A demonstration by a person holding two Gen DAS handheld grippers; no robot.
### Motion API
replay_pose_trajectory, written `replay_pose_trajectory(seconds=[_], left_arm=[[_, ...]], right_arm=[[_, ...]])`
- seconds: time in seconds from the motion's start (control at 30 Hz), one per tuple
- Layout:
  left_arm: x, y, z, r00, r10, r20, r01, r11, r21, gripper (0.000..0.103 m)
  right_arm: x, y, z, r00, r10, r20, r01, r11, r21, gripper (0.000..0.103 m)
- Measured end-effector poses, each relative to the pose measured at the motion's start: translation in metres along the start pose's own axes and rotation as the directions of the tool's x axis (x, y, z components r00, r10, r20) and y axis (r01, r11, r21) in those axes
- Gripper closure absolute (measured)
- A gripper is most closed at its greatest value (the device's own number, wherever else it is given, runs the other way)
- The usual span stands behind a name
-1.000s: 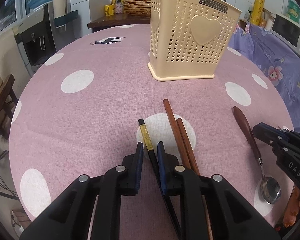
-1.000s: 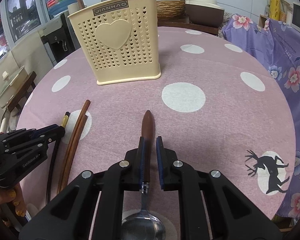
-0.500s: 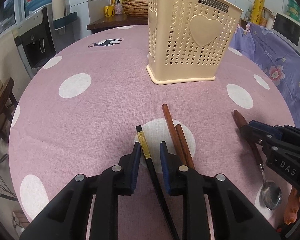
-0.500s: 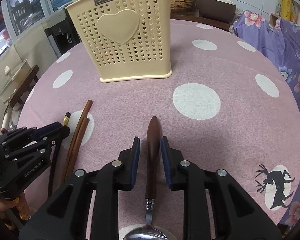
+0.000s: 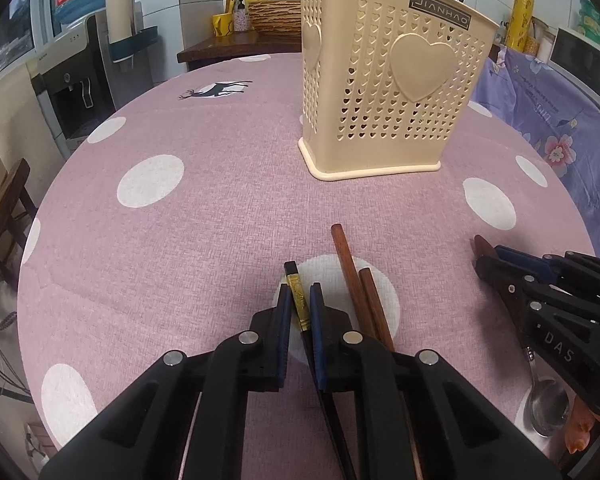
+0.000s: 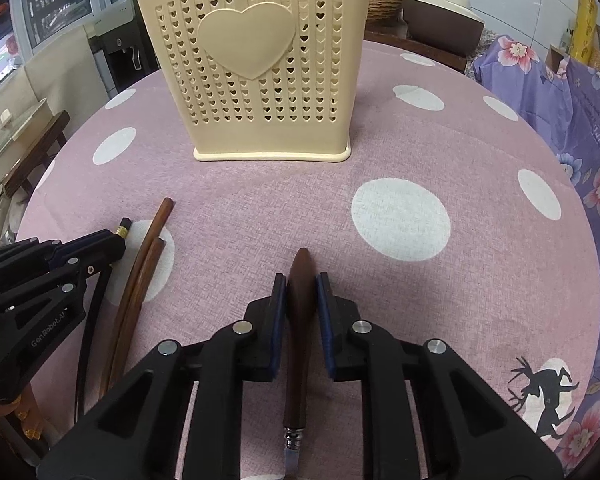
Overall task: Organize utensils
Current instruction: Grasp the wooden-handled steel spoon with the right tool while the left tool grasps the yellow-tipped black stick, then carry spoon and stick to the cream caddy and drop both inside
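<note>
Partly done — some utensils stand in the holder (image 5: 392,92). Left gripper (image 5: 300,308) is clamped on the black chopstick (image 5: 298,300), right gripper (image 6: 302,300) on the spoon (image 6: 300,320); brown chopsticks (image 5: 360,292) remain — all on the table (image 5: 220,220).

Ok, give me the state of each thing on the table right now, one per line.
Left hand-held gripper: shut on black chopstick.
Right hand-held gripper: shut on spoon handle.
Brown chopsticks: lying loose on table.
Holder: upright, utensils already inside.
</note>
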State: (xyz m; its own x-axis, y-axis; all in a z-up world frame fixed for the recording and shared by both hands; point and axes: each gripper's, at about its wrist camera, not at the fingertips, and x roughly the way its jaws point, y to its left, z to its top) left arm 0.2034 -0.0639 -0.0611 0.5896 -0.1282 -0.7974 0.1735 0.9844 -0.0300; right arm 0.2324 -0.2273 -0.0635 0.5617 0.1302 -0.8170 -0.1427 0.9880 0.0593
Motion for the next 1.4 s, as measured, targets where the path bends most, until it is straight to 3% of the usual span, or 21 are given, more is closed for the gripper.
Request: replay_pose_trajectory(seconds=[0.23,0.4,0.7,0.83,1.4], left_arm=[[-0.009,0.007,0.007,0.999,-0.018,0.040,0.019,0.999,-0.027,0.094],[-0.044,0.015,0.019,0.990,-0.046,0.135,0.052,0.998,-0.041,0.095],[-0.129,0.034,0.045,0.932,-0.067,0.355,0.090,0.995,-0.047,0.095],[-0.136,0.033,0.053,0.921,-0.060,0.385,0.083,0.996,-0.044,0.095],[-0.149,0.039,0.059,0.901,-0.058,0.431,0.081,0.996,-0.035,0.095]], right_arm=[[-0.025,-0.006,0.004,0.995,0.060,0.081,-0.063,0.998,0.028,0.087],[-0.066,-0.015,0.009,0.978,0.093,0.186,-0.104,0.993,0.048,0.087],[-0.137,-0.028,0.016,0.935,0.106,0.337,-0.130,0.990,0.050,0.087],[-0.143,-0.026,0.020,0.931,0.097,0.352,-0.119,0.992,0.041,0.087],[-0.149,-0.023,0.031,0.931,0.085,0.356,-0.094,0.995,0.009,0.087]])
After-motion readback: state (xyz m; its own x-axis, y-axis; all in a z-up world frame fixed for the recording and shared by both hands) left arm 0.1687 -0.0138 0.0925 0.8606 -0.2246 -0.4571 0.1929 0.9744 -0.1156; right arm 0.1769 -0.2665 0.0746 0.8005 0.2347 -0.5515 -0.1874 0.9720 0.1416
